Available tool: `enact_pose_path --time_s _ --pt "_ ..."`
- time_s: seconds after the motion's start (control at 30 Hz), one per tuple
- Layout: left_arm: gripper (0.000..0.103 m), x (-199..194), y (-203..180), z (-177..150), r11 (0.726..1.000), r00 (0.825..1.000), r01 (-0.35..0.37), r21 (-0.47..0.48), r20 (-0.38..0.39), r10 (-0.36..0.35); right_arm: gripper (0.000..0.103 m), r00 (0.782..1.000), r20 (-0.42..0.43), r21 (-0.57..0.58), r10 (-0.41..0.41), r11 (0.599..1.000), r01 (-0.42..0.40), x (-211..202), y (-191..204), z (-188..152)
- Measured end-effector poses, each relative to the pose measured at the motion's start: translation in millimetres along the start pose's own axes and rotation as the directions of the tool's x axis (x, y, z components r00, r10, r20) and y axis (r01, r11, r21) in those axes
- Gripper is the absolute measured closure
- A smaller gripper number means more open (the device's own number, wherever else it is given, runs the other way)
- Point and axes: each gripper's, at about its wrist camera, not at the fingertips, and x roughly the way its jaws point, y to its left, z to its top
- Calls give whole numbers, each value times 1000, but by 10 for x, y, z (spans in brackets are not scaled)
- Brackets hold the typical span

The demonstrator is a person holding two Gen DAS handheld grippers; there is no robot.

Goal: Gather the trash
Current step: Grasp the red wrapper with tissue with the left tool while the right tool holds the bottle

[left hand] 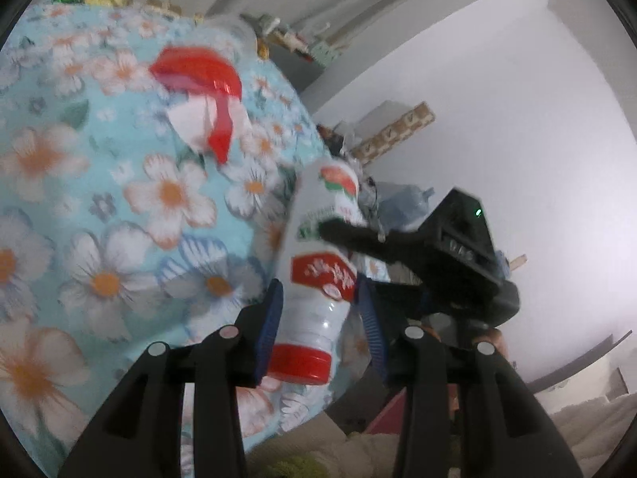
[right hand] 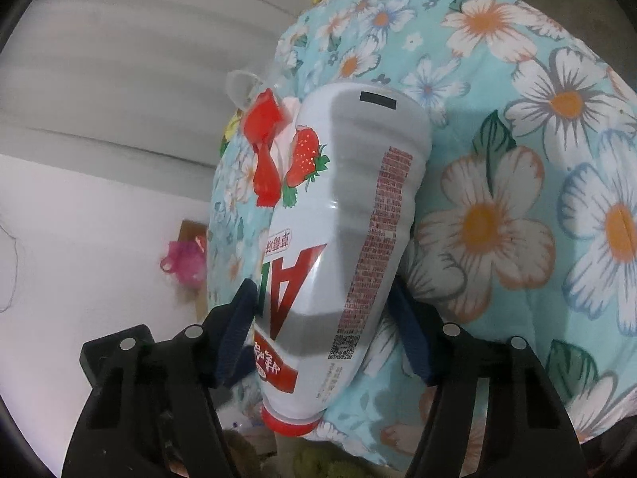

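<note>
Plainly the left gripper (left hand: 322, 310) is clamped at a narrow setting on the drink bottle (left hand: 318, 279), pads on the taper just above the red cap, which points back toward 6 o'clock while the strawberry end leans to 12. The right gripper (right hand: 322, 318) stands wider, its pads against the mid-body of a drink bottle (right hand: 350, 207) that runs from 6 up to 12 in its own view. Whether this is one bottle or two alike I cannot tell. In the left view a dark finger of the other gripper lies across the bottle's upper body, coming in from 3 o'clock. If both hands do hold one bottle, any pull apart could twist it out of the narrower grip, and the smooth, tapering neck gives those pads little to bite on. A slip would drop it onto the floral cloth (left hand: 119, 199) or past its edge. The red wrapper (left hand: 199, 75) lies loose on the cloth at 11 o'clock — a sweep of either hand could brush it off. No bin shows in either view.
</note>
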Motion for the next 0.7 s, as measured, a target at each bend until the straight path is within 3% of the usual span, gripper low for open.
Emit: enact_pose_path --time_s 0.07,0.2,0.27,0.3,0.37,0.43,0.53,0.63,0.7 --pt "64 -96 60 100 1000 999 -16 10 28 16 40 1000 13 -36 -26 999 27 -65 58 49" --pt "62 -184 255 474 991 990 -132 -7 41 132 40 999 29 -130 -44 990 48 -248 77 139" --pt "41 -214 312 654 983 980 -181 -15 88 181 40 999 13 -117 -41 992 42 -254 -20 185" --pt "37 -219 342 726 978 970 -209 -24 122 210 40 1000 -4 -90 -21 996 20 -227 -101 213" --pt "35 -166 439 872 965 952 -256 -56 158 261 39 1000 -17 -49 11 999 -12 -216 -219 223" --pt "36 -33 495 1029 955 944 -288 -72 148 296 39 999 -15 -47 36 998 -36 -207 -256 236" --pt "35 121 362 1186 941 929 -338 8 161 333 38 999 -19 -57 48 997 -49 -218 -276 245" --pt "31 353 113 1336 897 911 -403 180 174 374 38 998 -18 -61 62 996 -63 -206 -284 266" --pt "28 598 -42 1401 813 871 -492 312 187 455 38 998 -14 -67 69 995 -70 -216 -302 235"
